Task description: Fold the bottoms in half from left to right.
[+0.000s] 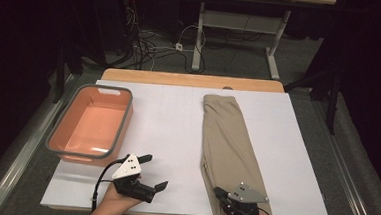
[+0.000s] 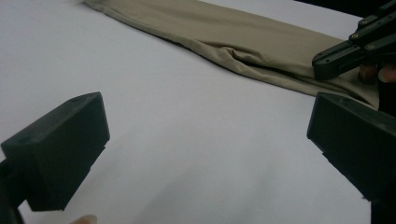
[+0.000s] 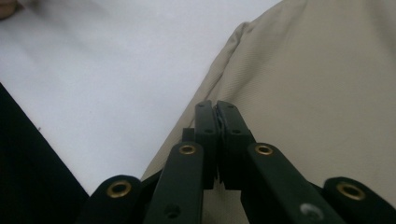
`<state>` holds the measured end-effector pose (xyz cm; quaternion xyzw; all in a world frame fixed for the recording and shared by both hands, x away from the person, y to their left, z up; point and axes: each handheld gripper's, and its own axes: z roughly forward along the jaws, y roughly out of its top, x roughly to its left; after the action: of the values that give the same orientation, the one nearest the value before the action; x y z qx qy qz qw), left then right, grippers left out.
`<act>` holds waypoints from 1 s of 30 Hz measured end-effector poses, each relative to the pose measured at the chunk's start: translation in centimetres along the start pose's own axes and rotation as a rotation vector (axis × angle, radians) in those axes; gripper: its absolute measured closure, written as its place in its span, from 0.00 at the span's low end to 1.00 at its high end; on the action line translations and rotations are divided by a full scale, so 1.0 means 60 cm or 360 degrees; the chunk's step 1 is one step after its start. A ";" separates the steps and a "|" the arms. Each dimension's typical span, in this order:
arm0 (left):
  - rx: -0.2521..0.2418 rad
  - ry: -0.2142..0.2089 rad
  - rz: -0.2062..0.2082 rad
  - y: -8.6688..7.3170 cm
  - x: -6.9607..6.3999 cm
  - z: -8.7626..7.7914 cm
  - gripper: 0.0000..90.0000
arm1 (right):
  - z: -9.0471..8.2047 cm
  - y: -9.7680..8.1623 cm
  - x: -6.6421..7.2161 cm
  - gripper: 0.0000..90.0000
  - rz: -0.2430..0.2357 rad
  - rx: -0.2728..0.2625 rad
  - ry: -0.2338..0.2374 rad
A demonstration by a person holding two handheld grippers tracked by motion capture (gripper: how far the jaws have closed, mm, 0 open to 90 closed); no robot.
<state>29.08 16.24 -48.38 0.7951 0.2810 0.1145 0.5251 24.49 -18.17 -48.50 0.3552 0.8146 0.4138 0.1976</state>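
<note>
We've got the right hand-held gripper [image 3: 217, 108] pinched together on what looks like the trousers' [image 1: 226, 140] near edge for folding, left hand-held gripper [image 1: 155, 173] waiting wide apart.

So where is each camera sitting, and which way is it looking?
High view: above the person's side of the white table, facing forward and down; both hands, left gripper, right gripper.
Left gripper view: on the left gripper, facing across the table; open jaws.
Right gripper view: on the right gripper, facing down; shut jaws.
Shared: folded beige trousers.
</note>
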 end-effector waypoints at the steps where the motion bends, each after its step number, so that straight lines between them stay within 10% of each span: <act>1: 0.0003 0.0006 0.0003 0.000 -0.001 0.001 0.00 | -0.002 0.000 -0.002 0.99 0.0002 -0.0004 -0.0002; 8: 0.0165 0.0014 -0.0021 0.030 -0.009 0.035 0.02 | -0.016 0.003 -0.013 0.99 0.0052 -0.0050 0.0012; 11: 0.0281 -0.0031 0.0011 0.060 -0.027 0.080 0.07 | -0.017 0.007 -0.012 1.00 0.0047 -0.0074 0.0027; 19: 0.0611 0.0107 0.0179 0.101 -0.057 0.212 0.17 | -0.019 0.016 -0.018 1.00 0.0070 -0.0116 0.0053; 30: 0.0531 0.0250 0.0203 0.120 -0.050 0.228 0.49 | -0.027 0.022 -0.023 1.00 0.0093 -0.0163 0.0065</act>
<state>35.49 1.90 -47.34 0.8760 0.2852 0.1611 0.3541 24.97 -19.51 -46.46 0.3596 0.7855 0.4678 0.1867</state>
